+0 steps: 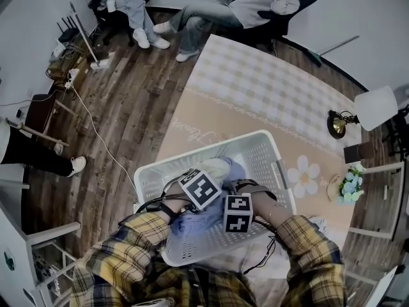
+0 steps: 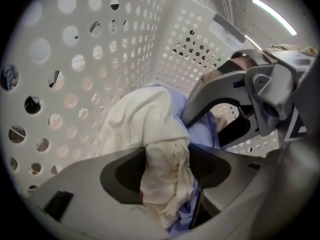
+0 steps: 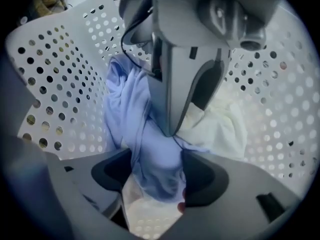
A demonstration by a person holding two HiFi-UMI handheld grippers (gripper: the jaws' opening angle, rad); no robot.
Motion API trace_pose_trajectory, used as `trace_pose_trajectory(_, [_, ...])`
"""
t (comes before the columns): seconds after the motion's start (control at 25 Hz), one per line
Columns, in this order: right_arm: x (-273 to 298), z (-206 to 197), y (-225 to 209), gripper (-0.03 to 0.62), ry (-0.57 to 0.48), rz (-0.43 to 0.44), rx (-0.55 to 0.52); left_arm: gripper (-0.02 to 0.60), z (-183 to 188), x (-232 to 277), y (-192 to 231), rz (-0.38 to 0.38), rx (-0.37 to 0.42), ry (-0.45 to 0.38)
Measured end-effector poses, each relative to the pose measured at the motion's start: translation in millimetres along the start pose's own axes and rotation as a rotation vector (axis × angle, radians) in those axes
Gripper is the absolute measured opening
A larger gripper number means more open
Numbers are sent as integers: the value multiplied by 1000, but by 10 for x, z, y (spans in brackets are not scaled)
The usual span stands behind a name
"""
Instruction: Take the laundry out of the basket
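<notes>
while the left gripper [image 2: 167, 171] pinches the cream garment [image 2: 145, 119] and the right gripper [image 3: 160, 176] pinches the blue garment [image 3: 127, 114], both low inside the white laundry basket [image 1: 153, 174], the overlapping cloths could snag, so a lift might loosen one shallow grip.
</notes>
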State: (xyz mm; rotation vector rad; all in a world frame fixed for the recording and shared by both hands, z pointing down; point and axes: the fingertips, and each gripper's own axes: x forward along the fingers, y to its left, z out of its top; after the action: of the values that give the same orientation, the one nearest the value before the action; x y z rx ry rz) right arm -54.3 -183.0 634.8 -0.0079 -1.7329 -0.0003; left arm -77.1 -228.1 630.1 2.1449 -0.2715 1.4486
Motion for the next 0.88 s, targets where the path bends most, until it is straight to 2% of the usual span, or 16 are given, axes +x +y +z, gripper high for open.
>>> trace_pose_trajectory(0.32, [-47, 25, -33, 155, -26, 5, 32, 178, -44, -7, -108, -32, 76, 34])
trace_pose_trajectory(0.4, [-60, 23, -56, 123, -40, 10, 52, 159, -27, -2, -108, -36, 87, 36])
trace_pose_trajectory(0.64, [-194, 94, -123, 104, -72, 21, 130, 132, 35, -137, -97, -31, 84, 26])
trace_pose_trajectory(0.88, [-354, 127, -225, 103, -88, -9, 173, 123, 143, -282, -62, -22, 65, -17])
